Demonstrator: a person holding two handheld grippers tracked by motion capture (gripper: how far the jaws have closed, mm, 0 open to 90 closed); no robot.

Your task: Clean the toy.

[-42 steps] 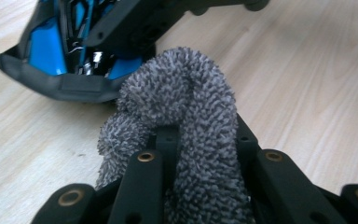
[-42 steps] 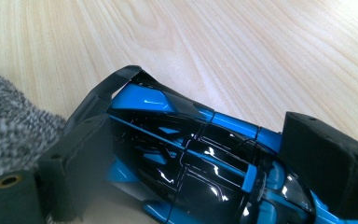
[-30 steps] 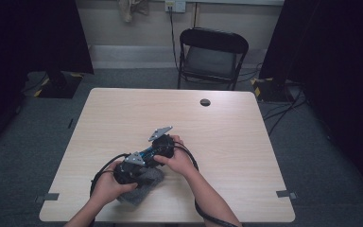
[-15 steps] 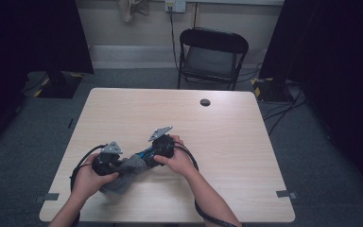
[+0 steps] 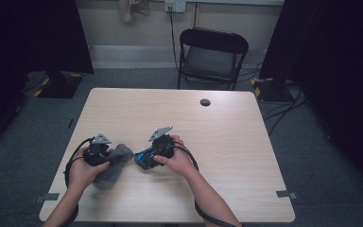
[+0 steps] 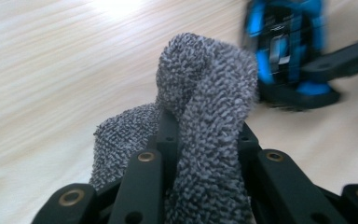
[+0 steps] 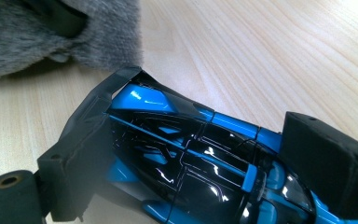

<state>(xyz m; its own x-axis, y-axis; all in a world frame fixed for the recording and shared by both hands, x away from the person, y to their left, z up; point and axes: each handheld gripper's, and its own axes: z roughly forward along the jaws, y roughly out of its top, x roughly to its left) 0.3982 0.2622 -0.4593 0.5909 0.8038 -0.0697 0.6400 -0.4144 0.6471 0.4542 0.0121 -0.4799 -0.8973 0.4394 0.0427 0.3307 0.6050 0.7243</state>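
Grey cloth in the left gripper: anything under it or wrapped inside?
The grey cloth is pinched in the left gripper; its lower end rests on the bare wooden table. The blue toy car sits apart, held by the right gripper. The fold's inside is covered.

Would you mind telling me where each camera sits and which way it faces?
High view: above the person's side, facing forward and down on the table; forearms, left gripper, right gripper show.
Left gripper view: along its jaws, shut on the grey cloth.
Right gripper view: along its jaws, around the blue toy car.
Shared: all show cloth and car.
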